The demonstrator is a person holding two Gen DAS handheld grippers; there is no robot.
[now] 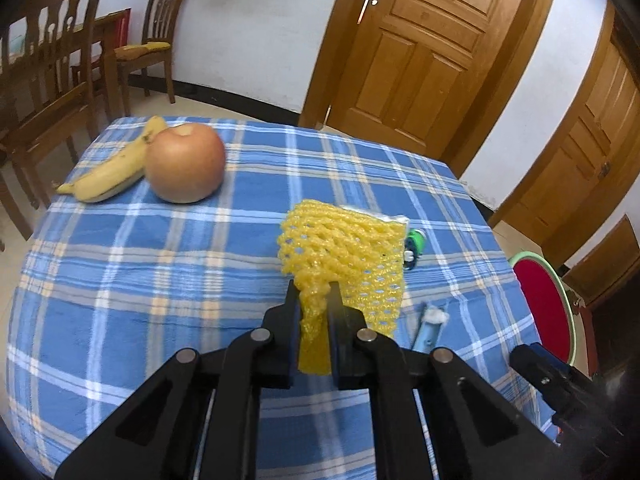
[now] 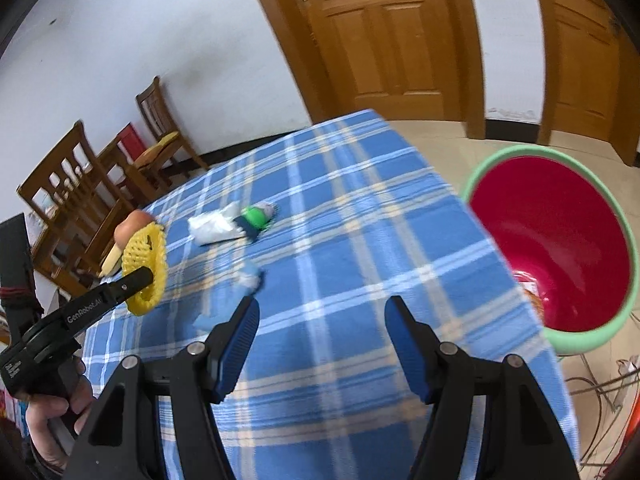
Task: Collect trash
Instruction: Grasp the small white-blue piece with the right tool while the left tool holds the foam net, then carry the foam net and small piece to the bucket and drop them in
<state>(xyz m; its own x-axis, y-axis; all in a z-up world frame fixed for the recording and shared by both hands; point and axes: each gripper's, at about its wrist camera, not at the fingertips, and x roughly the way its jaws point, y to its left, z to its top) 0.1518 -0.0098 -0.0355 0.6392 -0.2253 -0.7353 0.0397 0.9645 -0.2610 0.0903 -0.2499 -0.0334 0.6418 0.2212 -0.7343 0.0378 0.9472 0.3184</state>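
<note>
My left gripper (image 1: 314,286) is shut on a yellow foam fruit net (image 1: 344,252) and holds it above the blue plaid tablecloth (image 1: 160,272). The net and that gripper also show at the left of the right wrist view (image 2: 145,276). My right gripper (image 2: 322,308) is open and empty over the cloth. A white wrapper (image 2: 212,226) with a green and white piece (image 2: 256,218) lies mid-table. A small blue and white scrap (image 2: 250,278) lies just ahead of my right gripper's left finger. A red bin with a green rim (image 2: 560,248) stands off the table's right edge.
An apple (image 1: 185,163) and a banana (image 1: 116,168) lie at the table's far left. Wooden chairs (image 1: 52,76) stand beyond the table's left side. Wooden doors (image 1: 420,48) are behind the table. Wires lie on the floor under the bin (image 2: 600,384).
</note>
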